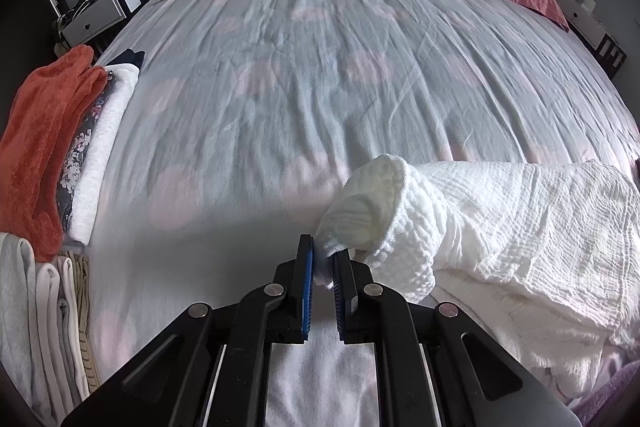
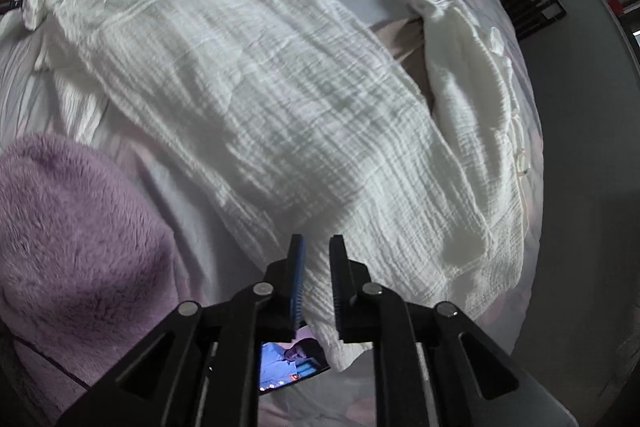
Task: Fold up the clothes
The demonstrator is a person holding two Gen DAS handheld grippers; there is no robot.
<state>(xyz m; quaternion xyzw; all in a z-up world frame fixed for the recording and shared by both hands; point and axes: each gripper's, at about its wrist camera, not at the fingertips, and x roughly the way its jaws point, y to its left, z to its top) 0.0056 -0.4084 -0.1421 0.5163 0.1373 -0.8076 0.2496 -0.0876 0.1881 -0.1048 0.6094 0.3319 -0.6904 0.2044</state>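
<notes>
At the bed's (image 1: 320,99) left edge lies a stack of folded clothes (image 1: 52,147), well apart from the work. The left claw (image 1: 323,267) is clamped on a bunched corner of the white crinkled garment (image 1: 500,219), which stretches away to its right along the near edge of the bed. In the right wrist view the same garment runs lengthwise from upper left down to the right claw (image 2: 318,267); its jaws stand slightly apart with cloth between them, pads not visibly pressing. The next fold likely turns on that long axis between the two claws.
</notes>
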